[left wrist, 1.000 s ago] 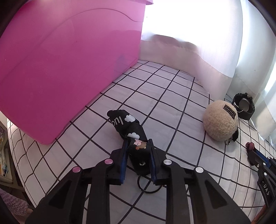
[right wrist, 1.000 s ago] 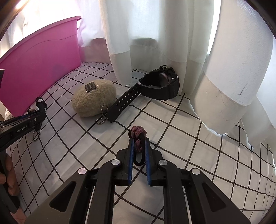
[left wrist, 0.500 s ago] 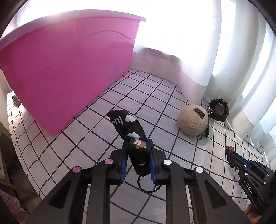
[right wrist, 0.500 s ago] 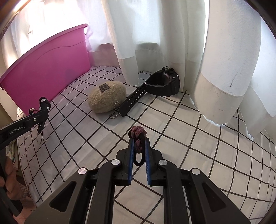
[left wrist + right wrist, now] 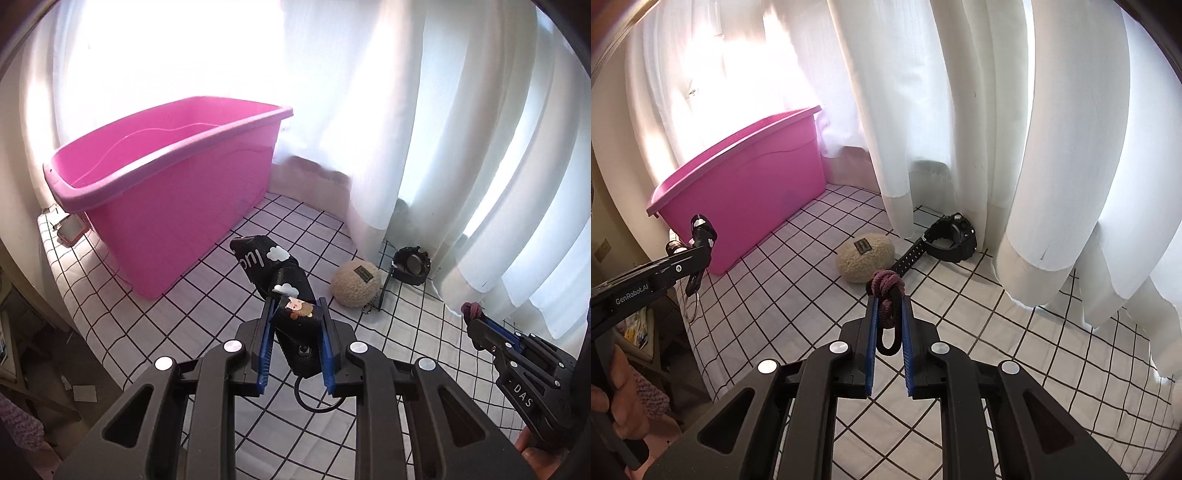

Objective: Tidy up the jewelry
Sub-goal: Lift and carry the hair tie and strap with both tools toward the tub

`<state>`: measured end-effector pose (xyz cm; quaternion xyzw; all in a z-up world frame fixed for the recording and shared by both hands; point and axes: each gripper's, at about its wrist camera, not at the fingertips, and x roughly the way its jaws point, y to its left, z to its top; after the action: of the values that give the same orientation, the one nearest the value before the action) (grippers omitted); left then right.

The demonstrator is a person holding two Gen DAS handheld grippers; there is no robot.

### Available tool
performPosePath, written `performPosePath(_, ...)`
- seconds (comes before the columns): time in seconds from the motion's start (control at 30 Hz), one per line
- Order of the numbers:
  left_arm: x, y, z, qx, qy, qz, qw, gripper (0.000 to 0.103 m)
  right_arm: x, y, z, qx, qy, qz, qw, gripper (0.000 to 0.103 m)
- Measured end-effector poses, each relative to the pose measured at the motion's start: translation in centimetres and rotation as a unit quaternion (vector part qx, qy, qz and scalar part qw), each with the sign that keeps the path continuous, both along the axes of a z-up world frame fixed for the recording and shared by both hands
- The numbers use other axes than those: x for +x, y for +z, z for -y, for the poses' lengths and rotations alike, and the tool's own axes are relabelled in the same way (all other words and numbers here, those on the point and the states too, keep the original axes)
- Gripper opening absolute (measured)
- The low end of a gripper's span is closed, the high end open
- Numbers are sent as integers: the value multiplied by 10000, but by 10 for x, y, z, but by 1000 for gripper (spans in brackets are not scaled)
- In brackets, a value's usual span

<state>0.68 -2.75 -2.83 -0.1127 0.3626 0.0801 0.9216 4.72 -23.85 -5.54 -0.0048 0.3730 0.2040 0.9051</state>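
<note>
My left gripper (image 5: pixel 297 314) is shut on a black strap keychain (image 5: pixel 275 275) printed with white clouds; its metal ring hangs below the jaws. It hovers above the checked cloth, right of the pink bin (image 5: pixel 166 184). My right gripper (image 5: pixel 888 306) is shut on a maroon hair tie (image 5: pixel 884 286) with a black loop, held in the air over the cloth. In the right wrist view the left gripper (image 5: pixel 701 240) and the keychain (image 5: pixel 701 230) show at the left, near the pink bin (image 5: pixel 746 192). The left wrist view catches the right gripper (image 5: pixel 472 314) with the hair tie (image 5: pixel 471 309) at the right edge.
A beige fuzzy pouch (image 5: pixel 866 256) with a small chain and a black wristwatch (image 5: pixel 947 240) lie on the white checked cloth (image 5: pixel 979 350) by the white curtains (image 5: pixel 1052 147). The cloth's edge drops off at the left, where clutter and a person's hand (image 5: pixel 613 398) show.
Both grippers have risen with their items, so the bin's open top and more of the cloth now show. The pouch and watch look smaller and lie where they were.
</note>
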Motion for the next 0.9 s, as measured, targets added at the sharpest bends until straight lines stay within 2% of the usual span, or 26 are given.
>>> performPosePath(0.27, -21, 68, -17, 116, 181, 547, 9983, 22, 0, 59, -32, 355, 457, 371, 9976, 12)
performPosePath(0.5, -15, 113, -73, 283, 457, 910, 9944, 22, 24, 100, -88, 598, 844, 581, 9929, 12)
performPosePath(0.7, 4, 131, -144, 304, 625, 934, 9932, 22, 62, 127, -154, 861, 1198, 546, 9876, 12)
performPosePath(0.9, 31, 122, -208, 58, 820, 767, 9937, 22, 113, 133, -224, 798, 1460, 377, 9853, 12)
